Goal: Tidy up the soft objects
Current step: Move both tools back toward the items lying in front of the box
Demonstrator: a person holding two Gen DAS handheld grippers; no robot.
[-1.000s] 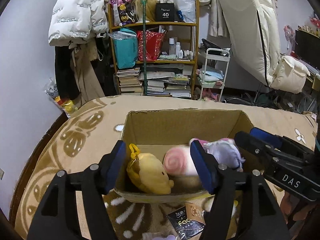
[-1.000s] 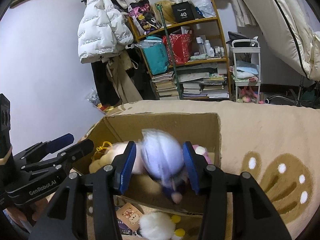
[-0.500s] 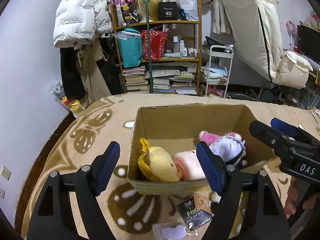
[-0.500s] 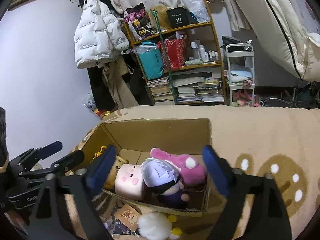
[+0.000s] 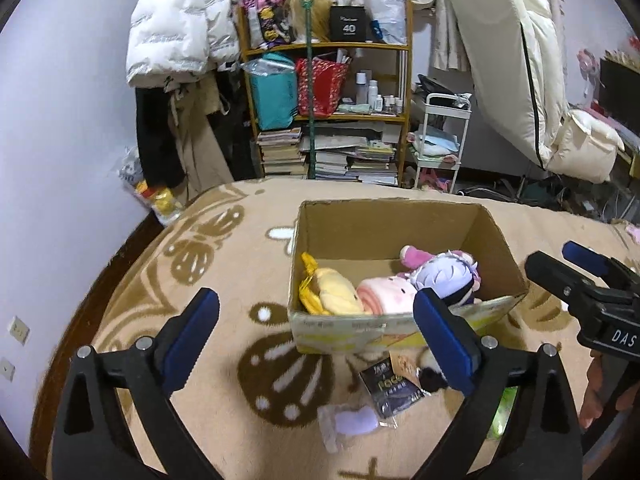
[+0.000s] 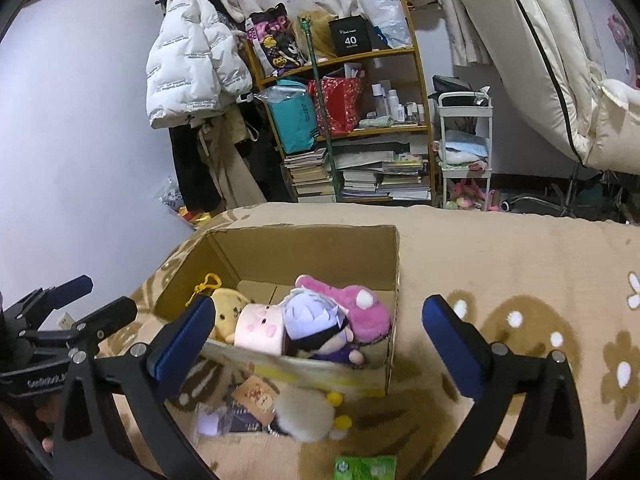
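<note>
An open cardboard box [image 5: 352, 222] [image 6: 256, 252] sits on the tan patterned blanket. Inside lie a yellow plush [image 5: 332, 292] [image 6: 226, 306], a pink roll plush [image 5: 386, 294] [image 6: 260, 324], a lilac-haired doll [image 5: 446, 278] [image 6: 314, 318] and a magenta plush [image 6: 352, 306]. My left gripper [image 5: 316, 340] is open and empty, in front of the box. My right gripper [image 6: 320, 340] is open and empty, just short of the box's near wall. A white fluffy plush [image 6: 306, 414] lies on the blanket before the box.
Small packets [image 5: 390, 386] [image 6: 254, 400], a lilac item in plastic [image 5: 352, 420] and a green pack [image 6: 364, 467] lie before the box. A cluttered bookshelf [image 5: 328, 112], hanging coats [image 5: 176, 40] and a white cart [image 5: 438, 140] stand beyond the bed's edge.
My right gripper opened and let the lilac-haired doll go into the box. Both grippers drew back from the box; the left opened wider.
</note>
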